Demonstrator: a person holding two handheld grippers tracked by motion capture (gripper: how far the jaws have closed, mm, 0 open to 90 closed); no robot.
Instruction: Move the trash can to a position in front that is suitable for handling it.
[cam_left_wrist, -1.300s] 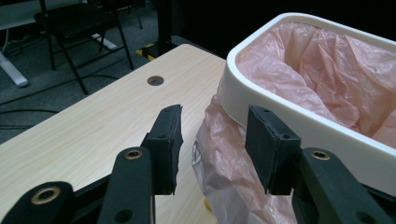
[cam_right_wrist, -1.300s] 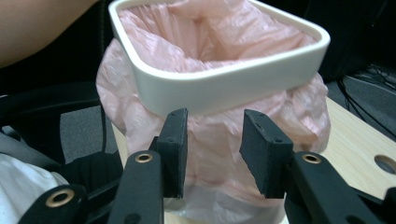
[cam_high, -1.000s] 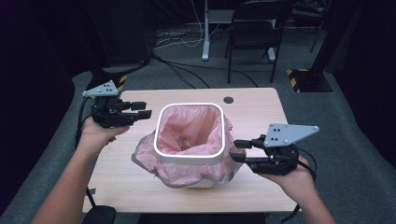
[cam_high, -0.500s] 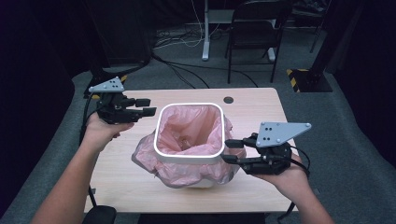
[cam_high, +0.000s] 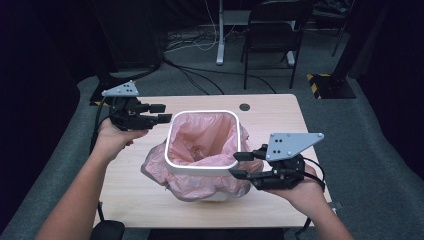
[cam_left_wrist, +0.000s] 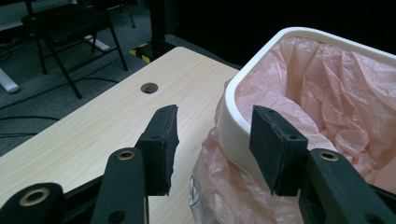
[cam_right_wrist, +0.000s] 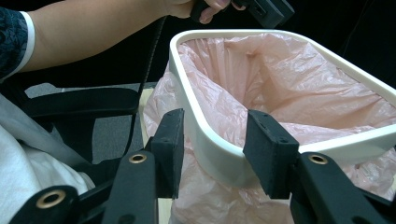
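A white bin (cam_high: 202, 164) lined with a pink bag (cam_high: 200, 135) stands near the middle of the wooden table (cam_high: 270, 115), the bag's loose plastic spilling out under the white rim and bunching round the base. The left gripper (cam_high: 159, 113) sits at the bin's far left corner, its jaws having just been opening — they stand wide, astride the rim without pressing on it. The right gripper (cam_high: 241, 165) is at the near right corner, jaws likewise just opening and wide, the rim between them but not pinched.
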